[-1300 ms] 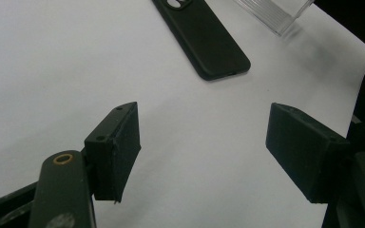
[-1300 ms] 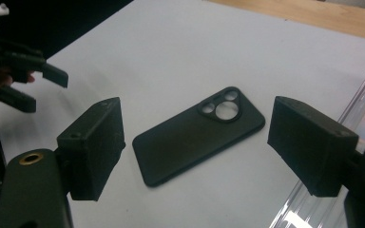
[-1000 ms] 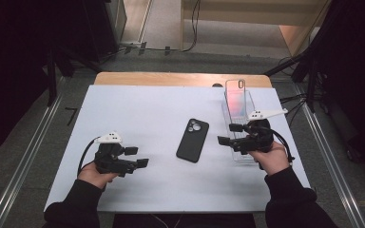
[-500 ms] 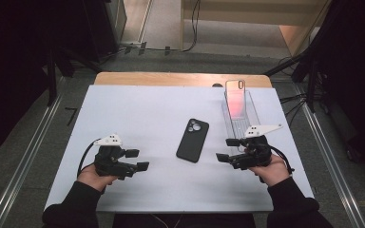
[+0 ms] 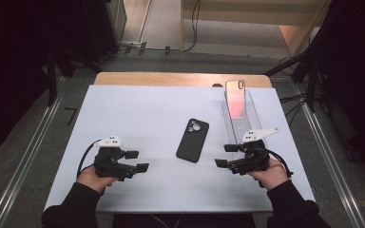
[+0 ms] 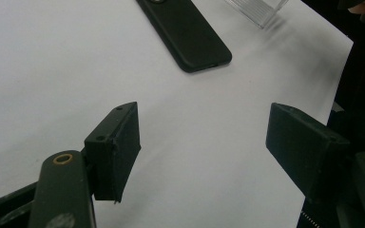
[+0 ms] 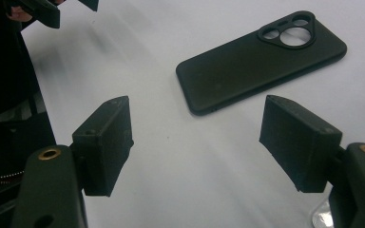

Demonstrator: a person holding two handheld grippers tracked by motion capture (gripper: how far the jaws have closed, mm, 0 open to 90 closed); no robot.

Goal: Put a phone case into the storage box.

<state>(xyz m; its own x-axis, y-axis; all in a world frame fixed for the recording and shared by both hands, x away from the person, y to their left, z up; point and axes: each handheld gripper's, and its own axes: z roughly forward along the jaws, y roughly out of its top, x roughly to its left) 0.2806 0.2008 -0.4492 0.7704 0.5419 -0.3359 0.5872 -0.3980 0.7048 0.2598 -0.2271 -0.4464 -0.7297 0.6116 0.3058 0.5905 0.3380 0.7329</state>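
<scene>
Black phone case [image 5: 192,140], camera cutouts up, lies flat on the white tabletop [image 5: 138,109], between the two grippers and a bit ahead of both sets of fingers. Nothing touches it. Right gripper [image 5: 226,155] sits low just beside the case's right edge, fingers [image 7: 297,142] standing wide apart with nothing between them; their gap has narrowed only slightly. Left gripper [image 5: 136,160] rests farther off on the other side, fingers [image 6: 116,147] also well open, holding nothing. Beyond the right fingers stands a clear plastic stand [image 5: 240,121] with a pink phone [image 5: 235,97] leaning in it.

Judgement: the next step looks like picking up the case. It is thin and flat, so come in low across its short width, get one finger under an edge and close gently, since the case will flex. Use the left fingers to stop it sliding.
</scene>
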